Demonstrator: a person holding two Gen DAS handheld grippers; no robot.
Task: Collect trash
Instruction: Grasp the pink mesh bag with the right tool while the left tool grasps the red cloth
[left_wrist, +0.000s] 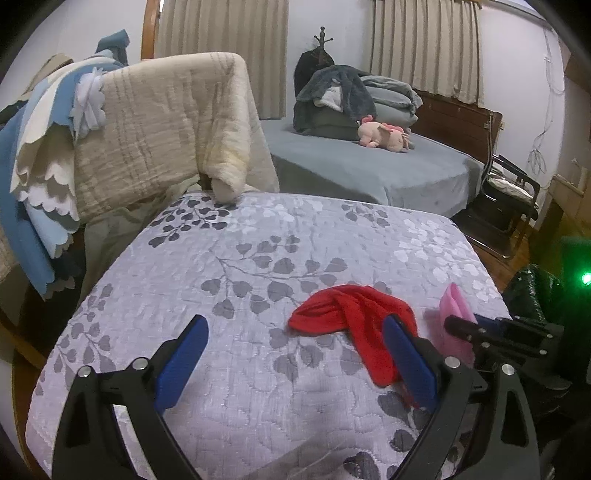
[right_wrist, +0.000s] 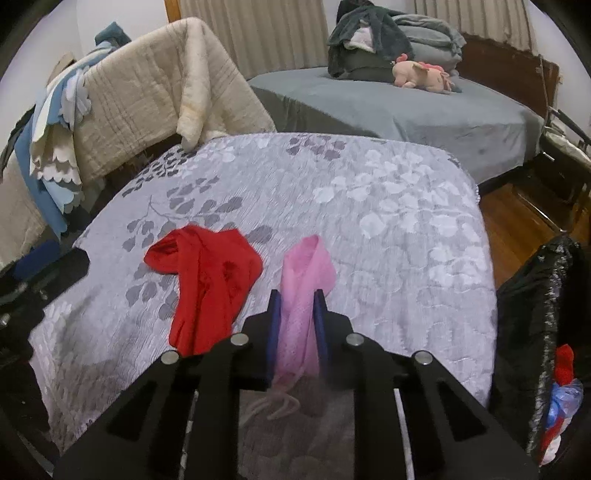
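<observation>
quilt (right_wrist: 388, 206) grey leaf-print | red cloth (right_wrist: 207, 280), pink cloth (right_wrist: 306, 273) on top

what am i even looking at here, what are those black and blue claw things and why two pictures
Those are two handheld grippers, one in each of a person's hands, each with a fisheye camera looking along its blue-padded jaws. One picture comes from the left gripper, whose jaws stand wide open over a quilted leaf-pattern cover. The other comes from the right gripper, whose jaws are closed on a pink cloth. A red cloth lies loose beside it. A black bag sits at the right edge, likely for the trash.
</observation>
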